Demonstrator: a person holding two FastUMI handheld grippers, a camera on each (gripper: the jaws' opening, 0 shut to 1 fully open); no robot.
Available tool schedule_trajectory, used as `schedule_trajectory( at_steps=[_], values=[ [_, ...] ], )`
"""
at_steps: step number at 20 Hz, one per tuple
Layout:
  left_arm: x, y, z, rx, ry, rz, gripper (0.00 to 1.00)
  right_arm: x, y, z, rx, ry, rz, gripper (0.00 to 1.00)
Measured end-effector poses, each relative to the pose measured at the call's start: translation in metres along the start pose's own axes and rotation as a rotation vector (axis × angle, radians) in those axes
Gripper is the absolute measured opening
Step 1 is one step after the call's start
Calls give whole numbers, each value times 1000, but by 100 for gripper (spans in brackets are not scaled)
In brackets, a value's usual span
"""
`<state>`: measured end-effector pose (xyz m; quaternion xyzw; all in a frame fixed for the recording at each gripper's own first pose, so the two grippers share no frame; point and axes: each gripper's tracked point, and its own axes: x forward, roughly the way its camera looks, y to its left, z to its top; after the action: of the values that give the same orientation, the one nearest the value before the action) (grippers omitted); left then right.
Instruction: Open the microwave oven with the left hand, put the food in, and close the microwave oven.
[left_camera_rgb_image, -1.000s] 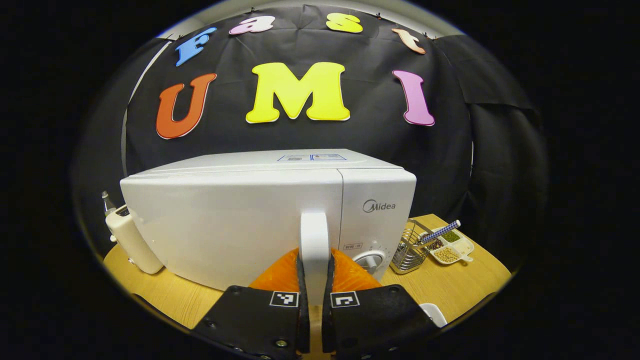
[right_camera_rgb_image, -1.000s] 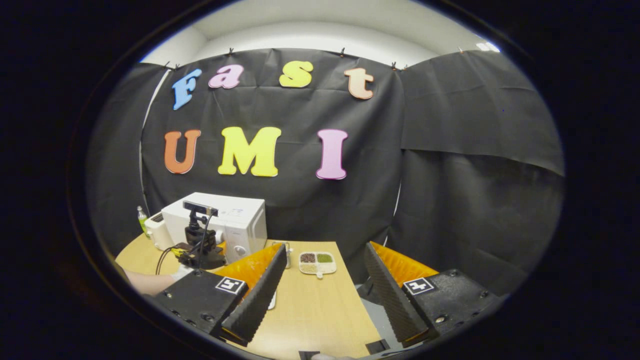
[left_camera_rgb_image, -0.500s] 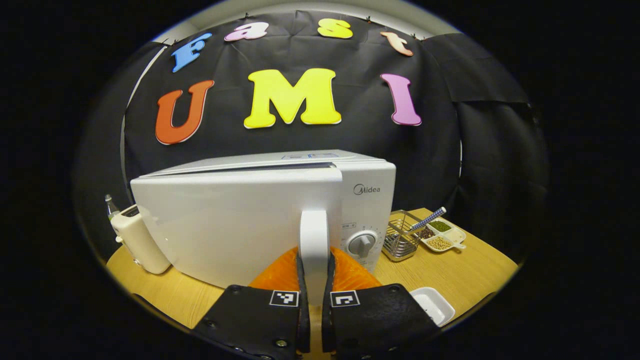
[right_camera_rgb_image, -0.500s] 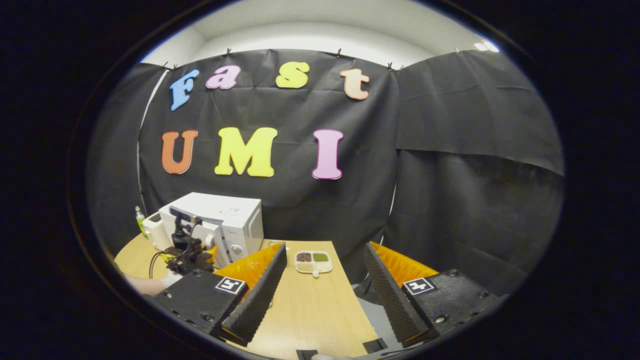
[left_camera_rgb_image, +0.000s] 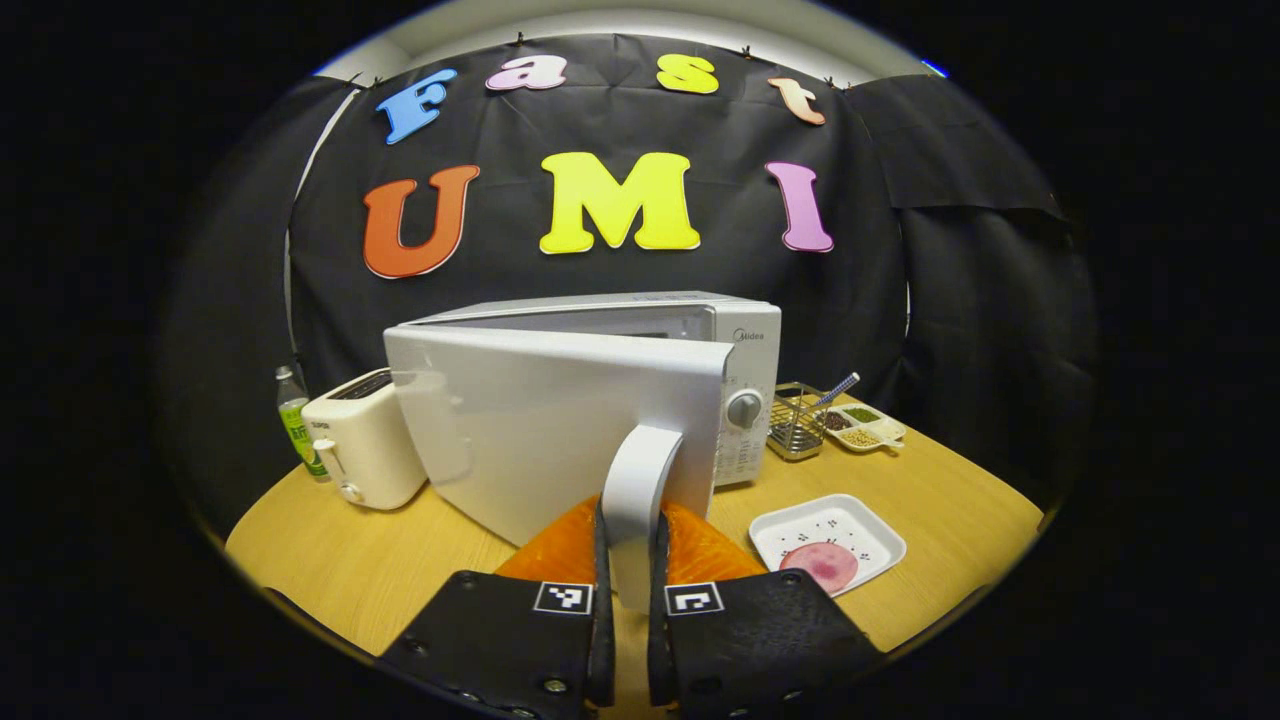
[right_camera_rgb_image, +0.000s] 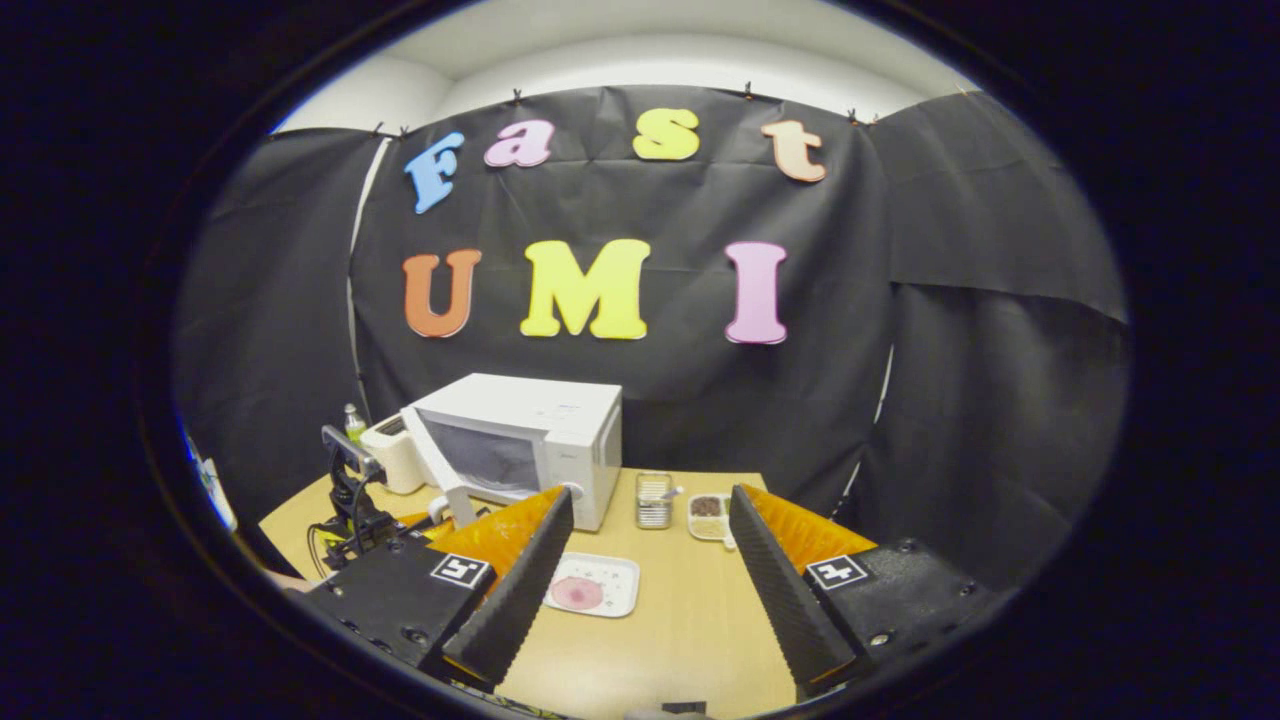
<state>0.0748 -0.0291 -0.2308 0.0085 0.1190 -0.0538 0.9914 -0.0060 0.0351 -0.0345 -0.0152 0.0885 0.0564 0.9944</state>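
Microwave (left_camera_rgb_image: 745, 340) is set toward the table's (left_camera_rgb_image: 330, 570) back edge, w/ its door (left_camera_rgb_image: 540, 420) swung partly open. Door handle (left_camera_rgb_image: 635, 490) is pinched between both fingers of the left gripper (left_camera_rgb_image: 627, 610). Food (left_camera_rgb_image: 818, 564), a pink slice, is seen on a white tray (left_camera_rgb_image: 855, 525) near the front edge, right of the door. Right gripper (right_camera_rgb_image: 645, 560) is held wide apart, nothing gripped. Toaster (left_camera_rgb_image: 362, 440) & bottle (left_camera_rgb_image: 292, 415) are placed at the left edge; wire basket (left_camera_rgb_image: 795, 425) & divided dish (left_camera_rgb_image: 862, 425) at back right.
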Motion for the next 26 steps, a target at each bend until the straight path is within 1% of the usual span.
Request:
schedule_trajectory(
  at_steps=[2, 4, 5, 6, 7, 9, 10, 11, 14, 20, 21, 22, 23, 26],
  values=[
    [-14, 14, -4, 13, 7, 31, 17, 3, 19, -3, -4, 10, 45, 95],
    [-25, 27, -6, 34, 7, 64, 21, 4, 28, -4, -5, 9, 67, 95],
    [-29, 35, -8, 41, 14, 84, 25, 3, 31, -5, -6, 9, 74, 94],
    [-33, 40, -10, 36, 21, 89, 32, 1, 34, -6, -5, 10, 78, 100],
    [-37, 47, -11, 22, 28, 99, 36, 1, 36, -7, -1, 11, 82, 100],
    [-47, 60, -7, 5, 17, 124, 77, -2, 38, -11, 4, 16, 88, 100],
    [-50, 65, -5, 6, 7, 129, 77, -2, 39, -12, 7, 15, 90, 100],
    [-56, 71, -7, 7, 14, 145, 96, -3, 42, -13, 4, 16, 91, 100],
    [-70, 93, -11, 36, 16, 213, 97, -5, 49, -17, 3, 17, 101, 100],
    [-109, 155, -25, 10, 45, 313, 97, 3, 77, -29, 4, 45, 156, 100],
    [-116, 165, -30, -12, 54, 330, 97, 4, 83, -31, 2, 52, 170, 100],
    [-124, 175, -33, -35, 58, 346, 96, 5, 89, -33, 0, 55, 183, 94],
    [-132, 185, -33, -45, 51, 365, 96, 6, 93, -34, -2, 57, 193, 94],
    [-154, 228, -46, -9, 77, 468, 95, 9, 101, -38, -15, 64, 218, 94]
  ],
)
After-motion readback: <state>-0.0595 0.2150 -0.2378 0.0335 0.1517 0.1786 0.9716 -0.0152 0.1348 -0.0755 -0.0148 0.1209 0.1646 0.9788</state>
